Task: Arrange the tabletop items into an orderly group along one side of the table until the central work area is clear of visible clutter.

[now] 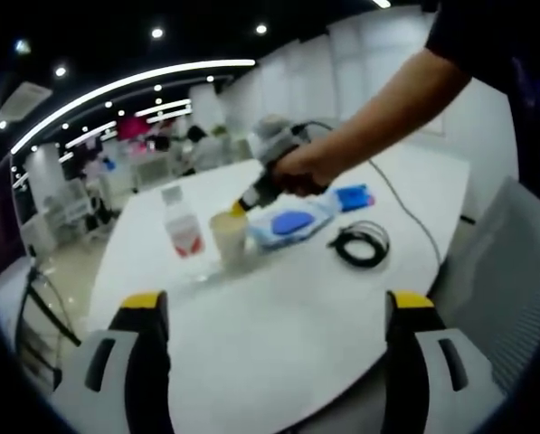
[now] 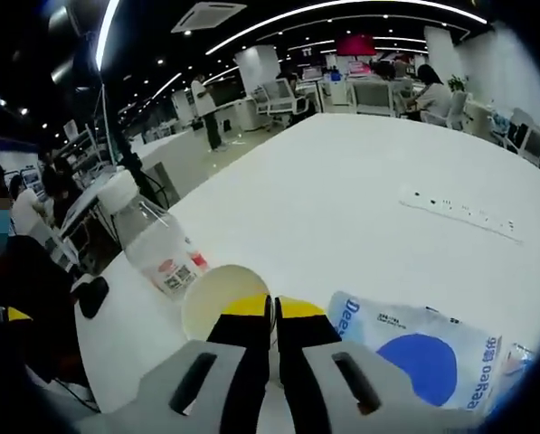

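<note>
Yellow-tipped jaws of my right gripper [image 2: 271, 312] rise closest in the right gripper view, pressed together on the near rim of a cream paper cup [image 2: 222, 294]; a thin sliver of rim shows between the tips. Cup interior looks pale; I cannot tell whether it holds anything. Just left of the cup, a clear plastic bottle [image 2: 152, 240] with white cap and red-and-white label, tilted in this view; contents not readable. Right of the jaws, touching the cup's side, lies a soft pack of wipes [image 2: 432, 353], white with a blue oval.

Left gripper view: my left gripper [image 1: 274, 312] has jaws spread wide, nothing between them, over bare white counter [image 1: 288, 316]. Well ahead of it sit bottle, cup and wipes in a close row, my hand [image 1: 297, 172] above them. Coiled black cable [image 1: 360, 242] lies apart, to the right.
</note>
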{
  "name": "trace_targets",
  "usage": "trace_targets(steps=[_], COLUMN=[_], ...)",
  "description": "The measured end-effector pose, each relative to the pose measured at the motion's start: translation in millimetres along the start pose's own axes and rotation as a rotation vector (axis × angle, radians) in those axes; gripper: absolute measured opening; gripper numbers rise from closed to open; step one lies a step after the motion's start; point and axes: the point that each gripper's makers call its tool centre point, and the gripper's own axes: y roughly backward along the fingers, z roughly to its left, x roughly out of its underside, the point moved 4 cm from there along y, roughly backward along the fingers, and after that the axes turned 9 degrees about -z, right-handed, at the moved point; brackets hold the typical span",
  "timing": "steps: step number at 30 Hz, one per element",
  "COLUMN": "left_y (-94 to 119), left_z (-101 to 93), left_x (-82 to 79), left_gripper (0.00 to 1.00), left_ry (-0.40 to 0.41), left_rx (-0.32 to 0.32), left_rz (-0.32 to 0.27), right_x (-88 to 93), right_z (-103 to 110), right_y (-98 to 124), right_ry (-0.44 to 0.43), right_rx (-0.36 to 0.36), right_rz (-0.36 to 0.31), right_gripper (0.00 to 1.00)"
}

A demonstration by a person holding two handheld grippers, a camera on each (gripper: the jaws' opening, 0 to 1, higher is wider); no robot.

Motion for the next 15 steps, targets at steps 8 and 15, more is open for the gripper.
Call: trace_targets(steps=[8, 15], left_y=[1.4, 1.9], left_z=[1.1, 1.0], left_x=[1.0, 0.9], left_gripper=[0.95, 0.95], left_ry=[-0.003, -0.004], left_rx=[-0.001, 0.002], left_rz=[0.004, 0.004], right_x=[-0.2, -0.3], right_z=[3.3, 2.3], right_y=[1.3, 0.0], right_ry=[0.042, 0.037], right_rx=[-0.006, -0.005], right_rz=[0.026, 0.035], right_gripper=[0.02, 0.03])
